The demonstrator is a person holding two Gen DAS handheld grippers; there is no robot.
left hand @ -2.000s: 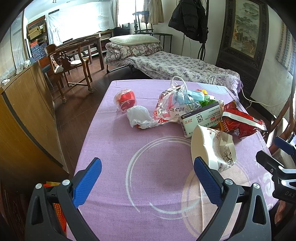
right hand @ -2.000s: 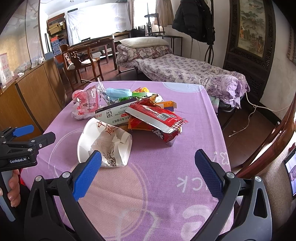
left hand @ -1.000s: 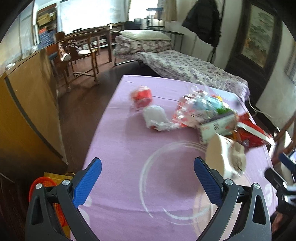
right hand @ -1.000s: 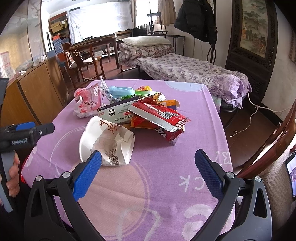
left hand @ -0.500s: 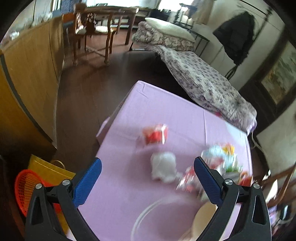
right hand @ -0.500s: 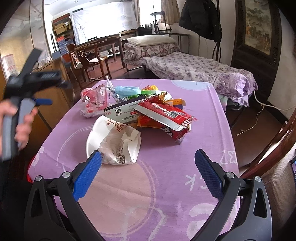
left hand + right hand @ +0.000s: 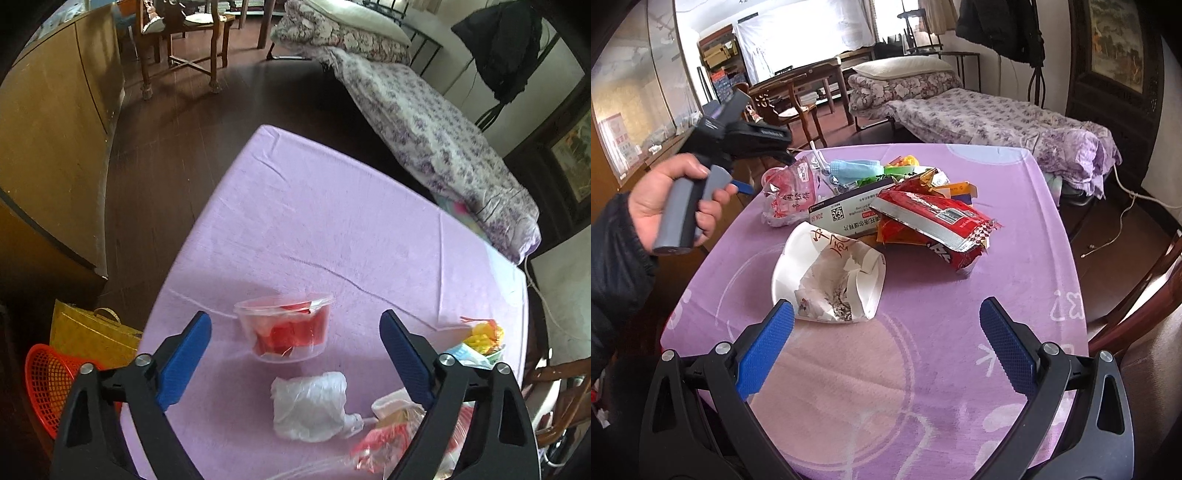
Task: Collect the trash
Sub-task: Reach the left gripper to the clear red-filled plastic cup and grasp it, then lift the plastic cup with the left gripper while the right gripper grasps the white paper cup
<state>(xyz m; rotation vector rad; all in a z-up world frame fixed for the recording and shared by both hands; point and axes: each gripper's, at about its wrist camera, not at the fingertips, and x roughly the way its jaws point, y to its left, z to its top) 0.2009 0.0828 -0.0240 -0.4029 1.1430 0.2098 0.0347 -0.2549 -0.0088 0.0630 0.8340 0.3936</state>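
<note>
My left gripper (image 7: 291,354) is open and held high above the purple table, looking down. Between its jaws lies a clear plastic cup with red wrappers (image 7: 286,330), and nearer a crumpled white plastic bag (image 7: 310,404). My right gripper (image 7: 886,343) is open and empty, low over the table's near side. Just beyond it lies a torn white paper bag (image 7: 831,277). Behind it is a pile: a red snack bag (image 7: 934,221), a white box (image 7: 846,216), a clear bag with red print (image 7: 788,192) and a blue mask (image 7: 857,168).
A red mesh basket (image 7: 46,384) and a yellow bag (image 7: 88,336) stand on the floor at the table's left. A wooden cabinet (image 7: 48,147) lines the left wall. A bed (image 7: 990,110) lies beyond the table. A wooden chair (image 7: 1137,302) stands at right.
My left gripper has risen and tilted down over the table's left part, bringing the cup and white bag between its jaws. My right gripper has barely moved.
</note>
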